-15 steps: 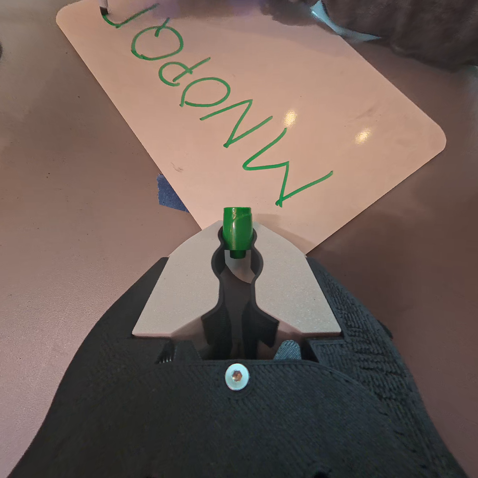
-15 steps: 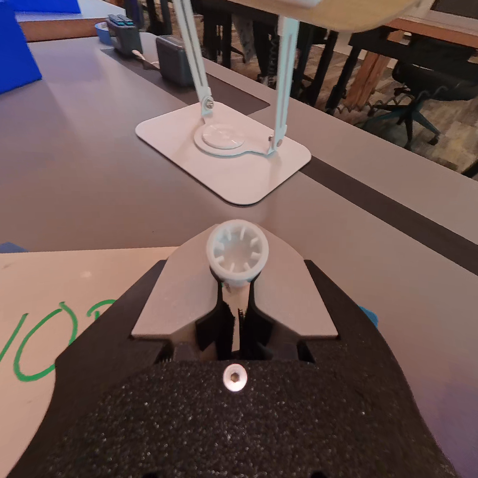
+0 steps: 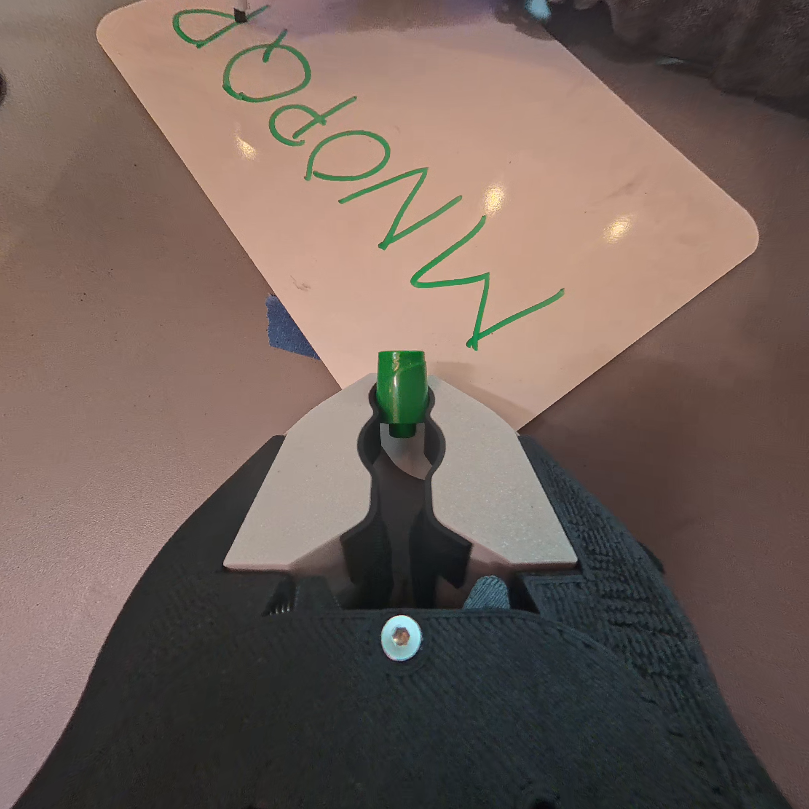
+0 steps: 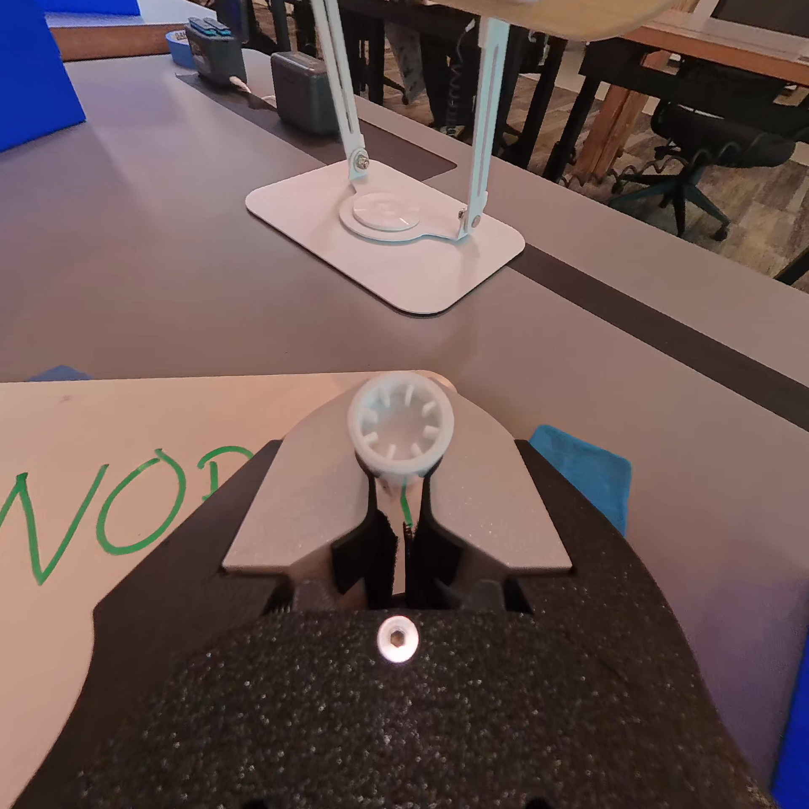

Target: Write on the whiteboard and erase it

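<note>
Since half a second ago, the marker tip at the far end of the whiteboard has closed another curved stroke, so one more green letter stands finished at the 12 o'clock edge of the left wrist view; the left gripper has barely shifted.

That left gripper is clamped on a green marker cap, its grey fingers pressing both sides, the cap standing upright at the board's near corner. The right gripper is shut around a white marker, seen end-on as a ribbed round butt, so the marker's long axis runs down and away toward the board. In the left view only its dark tip shows, resting on the board by the last letter.

For the erasing to come, the blue cloth lies on the worktop at about 3 o'clock of the right gripper, just beside the board's edge, so the right hand is probably the nearer one. Green lettering runs diagonally along the pale, glossy board, which lies flat, with blue tape under one edge. A white stand sits well beyond, at 12 o'clock.
</note>
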Available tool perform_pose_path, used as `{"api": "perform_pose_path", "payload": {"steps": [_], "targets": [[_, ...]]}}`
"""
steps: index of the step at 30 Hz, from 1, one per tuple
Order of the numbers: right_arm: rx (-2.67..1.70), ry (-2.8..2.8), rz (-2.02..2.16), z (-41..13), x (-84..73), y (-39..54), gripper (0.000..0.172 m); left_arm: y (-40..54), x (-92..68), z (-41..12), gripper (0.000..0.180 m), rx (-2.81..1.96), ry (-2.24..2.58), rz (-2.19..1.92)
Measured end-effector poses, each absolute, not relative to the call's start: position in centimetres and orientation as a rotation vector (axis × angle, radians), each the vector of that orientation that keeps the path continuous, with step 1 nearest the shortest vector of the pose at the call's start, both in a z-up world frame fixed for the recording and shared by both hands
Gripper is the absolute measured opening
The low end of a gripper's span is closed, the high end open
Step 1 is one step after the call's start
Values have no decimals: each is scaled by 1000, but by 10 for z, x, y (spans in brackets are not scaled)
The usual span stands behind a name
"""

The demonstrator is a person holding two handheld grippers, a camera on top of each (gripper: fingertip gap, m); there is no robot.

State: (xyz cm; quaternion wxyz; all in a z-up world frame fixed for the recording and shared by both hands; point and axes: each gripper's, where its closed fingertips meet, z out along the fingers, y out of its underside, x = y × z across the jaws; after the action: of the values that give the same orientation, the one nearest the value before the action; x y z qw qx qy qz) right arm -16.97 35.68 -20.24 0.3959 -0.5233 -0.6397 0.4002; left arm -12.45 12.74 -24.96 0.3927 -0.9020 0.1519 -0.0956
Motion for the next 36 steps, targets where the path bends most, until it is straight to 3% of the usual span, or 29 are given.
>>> {"api": "perform_pose_path", "payload": {"steps": [13, 19, 26, 36], "targets": [[-1471, -1359, 823, -199, -157, 421, 16, 128, -124, -250, 15, -2288, 393, -245], [-1191, -1144, 1273, -145, -155, 360, 16, 131, -125, -246, 15, -2253, 396, -216], [-1024, -1310, 2125, -97, -142, 185, 16, 145, -120, -203, 14, -1984, 279, -317], [-1032, -1417, 2151, -101, -142, 147, 16, 147, -117, -191, 15, -1908, 299, -306]]}}
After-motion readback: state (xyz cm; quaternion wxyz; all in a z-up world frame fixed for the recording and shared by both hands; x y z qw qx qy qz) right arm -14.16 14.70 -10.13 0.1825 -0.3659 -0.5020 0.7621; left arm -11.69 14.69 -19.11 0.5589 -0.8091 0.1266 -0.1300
